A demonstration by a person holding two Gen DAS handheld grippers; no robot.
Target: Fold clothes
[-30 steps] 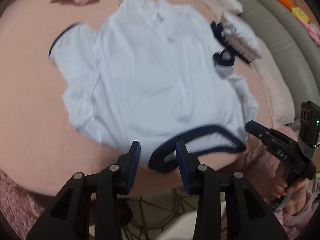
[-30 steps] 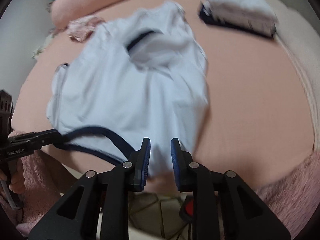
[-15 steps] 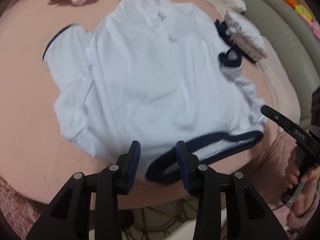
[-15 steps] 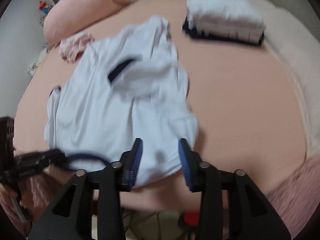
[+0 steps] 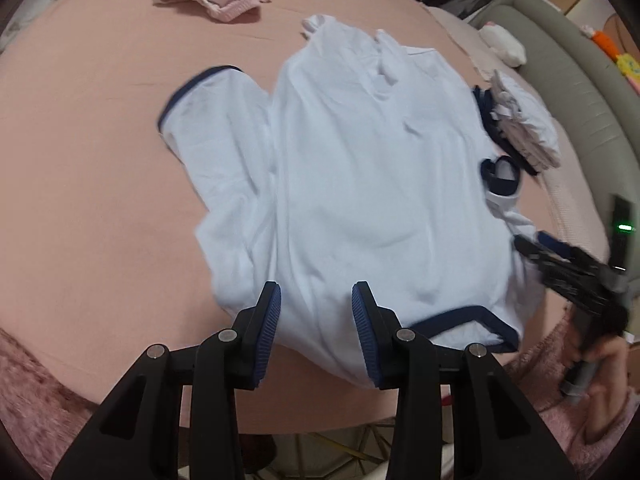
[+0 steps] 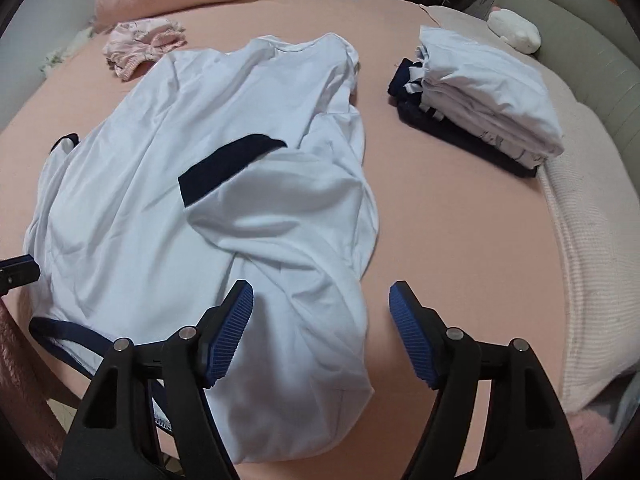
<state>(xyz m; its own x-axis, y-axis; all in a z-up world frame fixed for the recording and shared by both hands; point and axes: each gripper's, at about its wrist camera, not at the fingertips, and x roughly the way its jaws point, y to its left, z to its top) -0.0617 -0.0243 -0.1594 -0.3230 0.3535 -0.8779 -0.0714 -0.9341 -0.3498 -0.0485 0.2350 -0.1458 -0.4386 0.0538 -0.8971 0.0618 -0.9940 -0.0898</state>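
A white shirt with navy trim lies spread on the pink bed, its hem at the near edge. The left gripper hovers over that hem with its jaws partly apart; the fabric shows between the pads, but they do not press on it. The right gripper is opening, its pads clear of the cloth that lies between them. A folded stack of clothes sits apart to the right, and a crumpled pink garment lies at the far side.
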